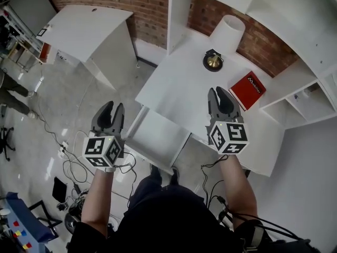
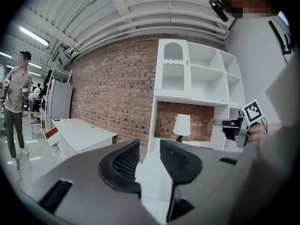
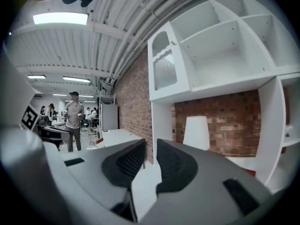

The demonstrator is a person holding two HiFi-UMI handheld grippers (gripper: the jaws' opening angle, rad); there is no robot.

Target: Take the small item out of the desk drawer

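Dark clothing on the person (image 1: 163, 215) fills the bottom of the head view, and 2 bare forearms reach up from it, each holding a tool with a marker cube. Left tool (image 1: 114, 107) hangs above the floor, just left of the open drawer (image 1: 158, 136); its own view shows the jaws a little apart with nothing between them. Right tool (image 1: 218, 90) is over the white desk (image 1: 179, 83), beyond the drawer's right corner, its jaws parted by only a narrow gap and likewise empty. Both tools point roughly level toward the brick wall (image 1: 147, 4). As for the small item, I cannot make it out in any view; the drawer's inside reads as plain white from above, and neither tool is inside it. On the desk stand a white-shaded lamp (image 1: 227, 33) and, near the right tool, a red book (image 1: 247, 90).
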